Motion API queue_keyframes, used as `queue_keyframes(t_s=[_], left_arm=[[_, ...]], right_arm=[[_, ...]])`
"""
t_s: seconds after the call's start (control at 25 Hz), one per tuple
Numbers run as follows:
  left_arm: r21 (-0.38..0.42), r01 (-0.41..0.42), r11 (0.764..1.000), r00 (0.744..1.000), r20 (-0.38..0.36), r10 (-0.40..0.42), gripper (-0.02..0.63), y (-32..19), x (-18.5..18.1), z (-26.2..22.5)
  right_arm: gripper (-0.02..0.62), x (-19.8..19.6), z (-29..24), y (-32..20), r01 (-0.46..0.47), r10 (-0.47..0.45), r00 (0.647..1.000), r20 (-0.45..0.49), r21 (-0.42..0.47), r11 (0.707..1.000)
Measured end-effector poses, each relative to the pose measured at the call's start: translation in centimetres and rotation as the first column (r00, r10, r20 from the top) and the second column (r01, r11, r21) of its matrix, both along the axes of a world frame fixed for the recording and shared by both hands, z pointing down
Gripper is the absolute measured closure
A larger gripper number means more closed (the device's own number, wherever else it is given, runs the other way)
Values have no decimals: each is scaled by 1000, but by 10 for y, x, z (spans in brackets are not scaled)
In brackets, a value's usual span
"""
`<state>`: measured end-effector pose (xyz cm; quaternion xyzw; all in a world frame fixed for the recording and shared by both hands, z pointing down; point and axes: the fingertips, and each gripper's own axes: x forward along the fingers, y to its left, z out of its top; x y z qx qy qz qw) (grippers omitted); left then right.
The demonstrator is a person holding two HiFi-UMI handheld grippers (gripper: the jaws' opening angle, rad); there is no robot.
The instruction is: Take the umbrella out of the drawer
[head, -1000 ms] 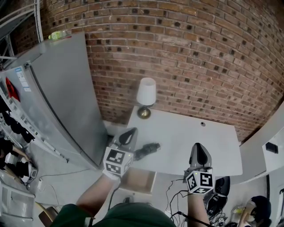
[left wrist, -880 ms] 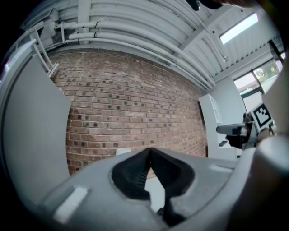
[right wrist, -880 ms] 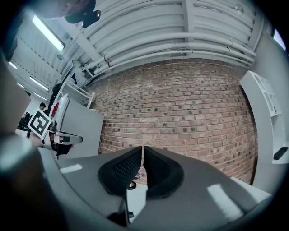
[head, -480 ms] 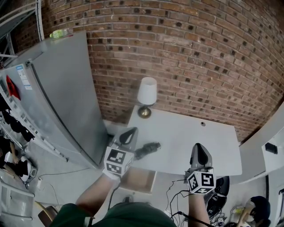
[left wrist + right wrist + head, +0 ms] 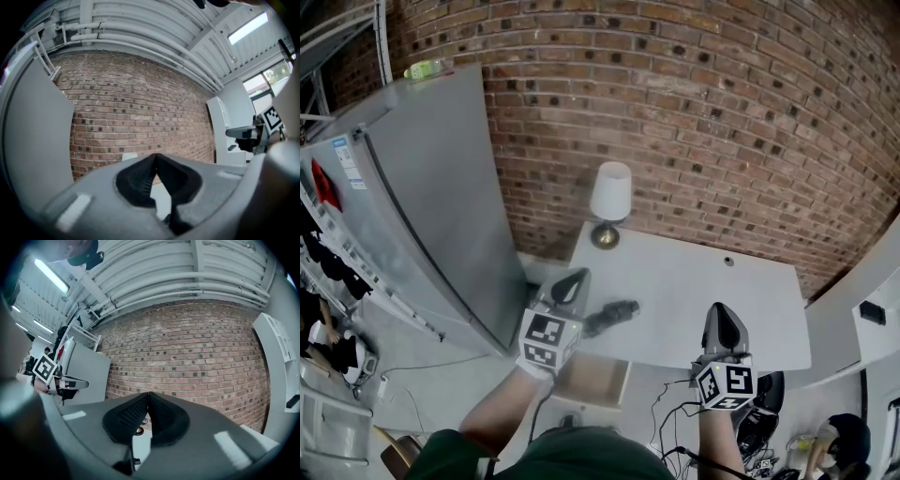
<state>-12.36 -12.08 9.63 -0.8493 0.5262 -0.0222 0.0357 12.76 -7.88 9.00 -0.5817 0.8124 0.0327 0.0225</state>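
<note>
Before the brick wall (image 5: 694, 141) stands the white table (image 5: 703, 291) with its drawer (image 5: 595, 382) open beneath, the dark folded umbrella (image 5: 611, 317) lying on top near the left gripper (image 5: 575, 279), which like the right gripper (image 5: 722, 317) has its jaws pressed together on nothing

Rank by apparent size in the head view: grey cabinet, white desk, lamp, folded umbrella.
1. grey cabinet: largest, though its height probably brings it nearer the camera.
2. white desk.
3. lamp.
4. folded umbrella: smallest, lying on the desk, a little smaller than the lamp.
</note>
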Motion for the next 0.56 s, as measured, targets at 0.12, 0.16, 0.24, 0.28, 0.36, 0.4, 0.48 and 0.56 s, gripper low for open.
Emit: queue_keyframes(t_s=[0.12,0.16,0.24,0.28,0.36,0.4,0.48,0.56], left_arm=[[-1,0,1000,1000,1,0,607,-1,-1,0],[0,0,1000,1000,0,0,607,-2,-1,0],[1,-1,1000,1000,0,1,607,-4,-2,1],[1,-1,1000,1000,0,1,607,-5,-3,1],[1,-1,1000,1000,-2,1,607,-6,-5,2],[0,-1,1000,1000,-2,1,607,-7,-5,2],[-3,-2,1000,1000,-2,2,607,-8,-7,3],[-5,-4,1000,1000,-1,4,607,-10,-9,4]], right_arm=[[594,-1,-1,-1,0,0,1000,1,2,1000],[594,-1,-1,-2,0,0,1000,3,3,1000],[594,-2,0,-3,0,0,1000,5,4,1000],[594,-2,0,-4,-1,1,1000,5,3,1000],[594,-3,2,-5,-2,2,1000,1,2,1000],[594,-3,2,-6,-1,1,1000,-2,3,1000],[594,-4,4,-9,0,0,1000,-9,5,1000],[594,-7,6,-10,-2,2,1000,-10,1,1000]])
